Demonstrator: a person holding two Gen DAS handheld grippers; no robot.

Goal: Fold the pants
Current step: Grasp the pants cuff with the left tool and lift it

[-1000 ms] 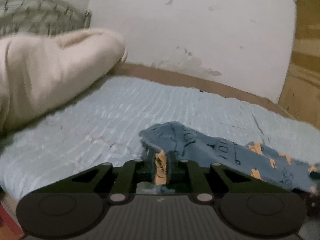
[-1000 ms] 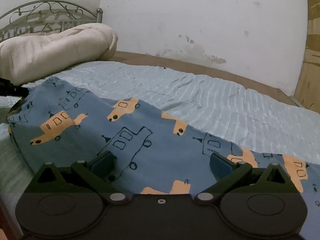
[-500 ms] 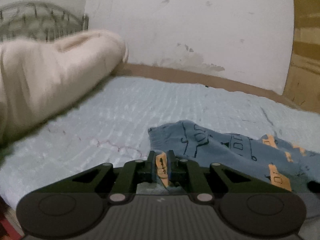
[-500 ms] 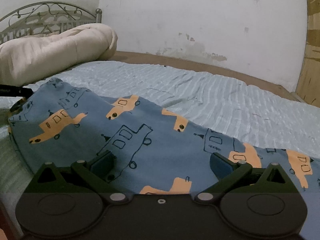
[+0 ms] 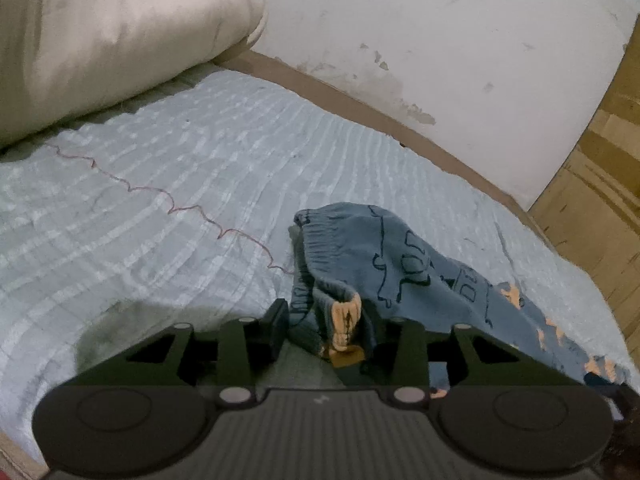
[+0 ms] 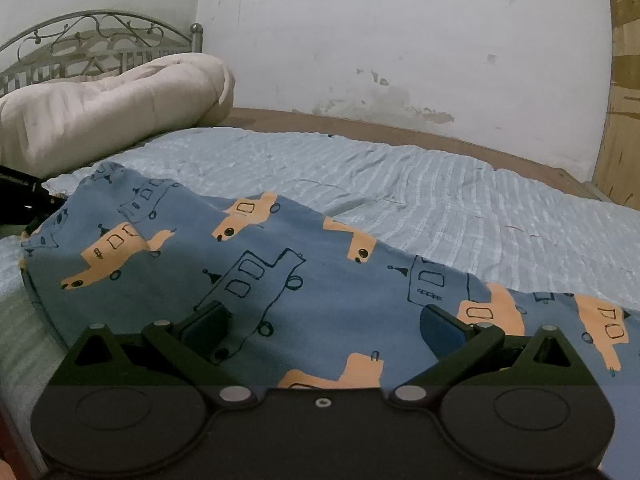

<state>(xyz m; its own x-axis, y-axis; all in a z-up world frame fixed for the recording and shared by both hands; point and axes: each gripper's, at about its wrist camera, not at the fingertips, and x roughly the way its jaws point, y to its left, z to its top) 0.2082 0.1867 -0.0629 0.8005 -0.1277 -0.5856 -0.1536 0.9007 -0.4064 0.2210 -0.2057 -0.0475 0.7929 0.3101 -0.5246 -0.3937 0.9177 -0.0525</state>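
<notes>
Left wrist view, nearest first: left gripper [image 5: 326, 330] low over the bed, jaws opening, ribbed waistband corner of the blue vehicle-print pants [image 5: 384, 264] bunched between them, cloth against the right-hand finger [image 5: 372, 328], left-hand one clear of it. Beyond the fingertips, toward 12 o'clock, the waistband edge folded over and raised; the rest of the garment trailing off to 4 o'clock along the near edge of the pale blue ribbed bedsheet [image 5: 168, 184]. From 9 to 12 o'clock bare sheet, open and flat, crossed by a thin red thread [image 5: 172, 208]. At 10 o'clock a rolled cream comforter [image 5: 104, 40]; behind it the brown bed frame edge [image 5: 340, 96] and a stained white wall [image 5: 460, 40].

Right wrist view: right gripper [image 6: 324, 328] with jaws wide apart, hovering just above the pants [image 6: 280, 264], nothing pinched. Garment spread from 9 to 3 o'clock; far hem line running diagonally. Bare sheet [image 6: 400, 176] beyond at 12 to 2 o'clock. At 10 o'clock the comforter [image 6: 112, 96] and metal headboard [image 6: 96, 40].
</notes>
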